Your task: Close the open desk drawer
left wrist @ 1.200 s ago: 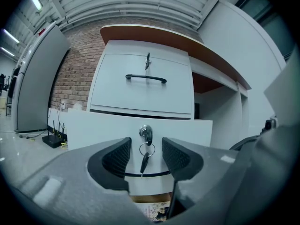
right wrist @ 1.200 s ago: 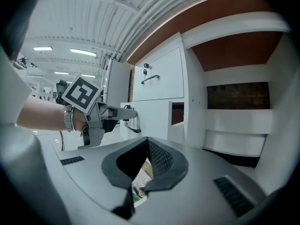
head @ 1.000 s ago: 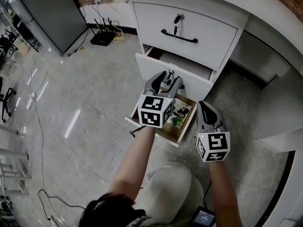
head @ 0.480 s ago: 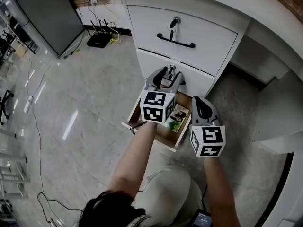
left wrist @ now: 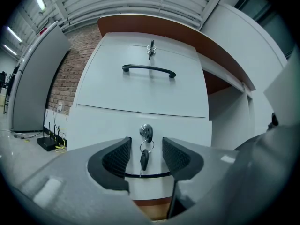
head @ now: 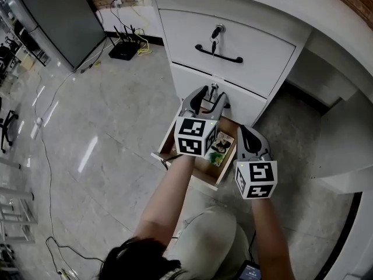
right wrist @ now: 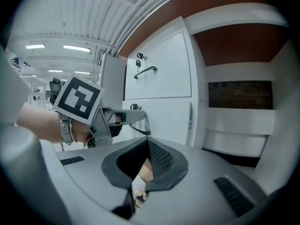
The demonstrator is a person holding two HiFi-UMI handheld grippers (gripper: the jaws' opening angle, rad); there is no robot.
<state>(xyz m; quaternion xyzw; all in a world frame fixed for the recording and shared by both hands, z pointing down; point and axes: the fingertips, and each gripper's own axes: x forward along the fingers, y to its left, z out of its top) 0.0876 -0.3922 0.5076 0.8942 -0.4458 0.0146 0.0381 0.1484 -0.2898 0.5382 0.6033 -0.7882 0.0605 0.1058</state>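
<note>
Under you is a glossy tiled floor (head: 99, 127); a black router (head: 124, 49) sits on it by the brick wall, with a tangle of cables (head: 141, 46) just beside it. The white desk (head: 332, 45) stands on that floor. Its lowest drawer (head: 205, 178) is pulled out, printed packet (head: 220, 146) inside.

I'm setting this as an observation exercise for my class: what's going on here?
A person with a two-jaw gripper in each hand works at a white desk. The left gripper holds its jaws open either side of the dark key and black bar handle on the white middle drawer, which looks shut. The right gripper, jaws together, hovers above the open wood-lined bottom drawer.
</note>
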